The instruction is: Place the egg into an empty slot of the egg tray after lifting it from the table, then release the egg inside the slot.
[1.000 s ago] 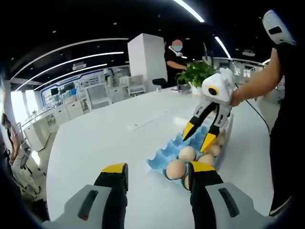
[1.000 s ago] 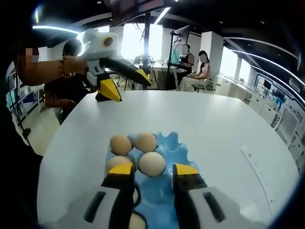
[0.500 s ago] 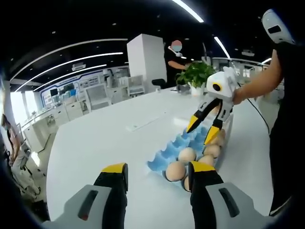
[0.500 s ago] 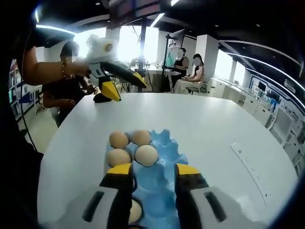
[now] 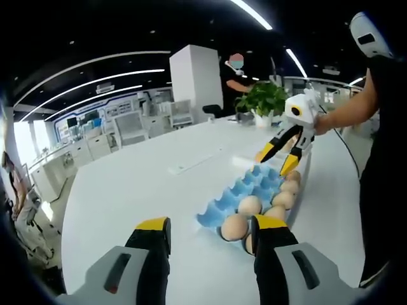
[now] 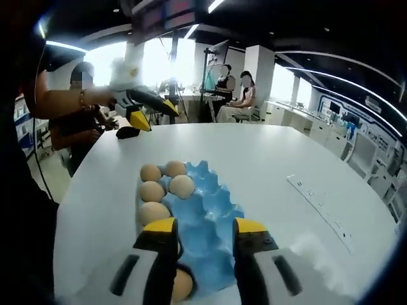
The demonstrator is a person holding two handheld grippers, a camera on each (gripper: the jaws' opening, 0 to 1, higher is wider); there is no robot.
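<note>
A blue egg tray [image 5: 245, 189] lies on the white table [image 5: 140, 190], with several brown eggs [image 5: 250, 204] along its near and right side. My left gripper [image 5: 210, 226] hovers low in front of the tray, open and empty. Held in a person's hand, my right gripper [image 5: 281, 155] hangs in the air over the tray's far end, jaws apart. In the right gripper view my right gripper [image 6: 203, 227] is open above the tray [image 6: 206, 206], with nothing between its fingers. Eggs [image 6: 182, 185] fill the tray's left and far slots. My left gripper [image 6: 154, 114] floats beyond it.
A white power strip [image 6: 318, 206] lies on the table to the right of the tray. A potted plant [image 5: 264, 98] stands at the table's far end. A small dark object [image 6: 127, 132] rests near the far table edge. People sit and stand around the room.
My right gripper has drawn back and up from the tray, so more eggs and slots show in its view. The left gripper has stayed put.
</note>
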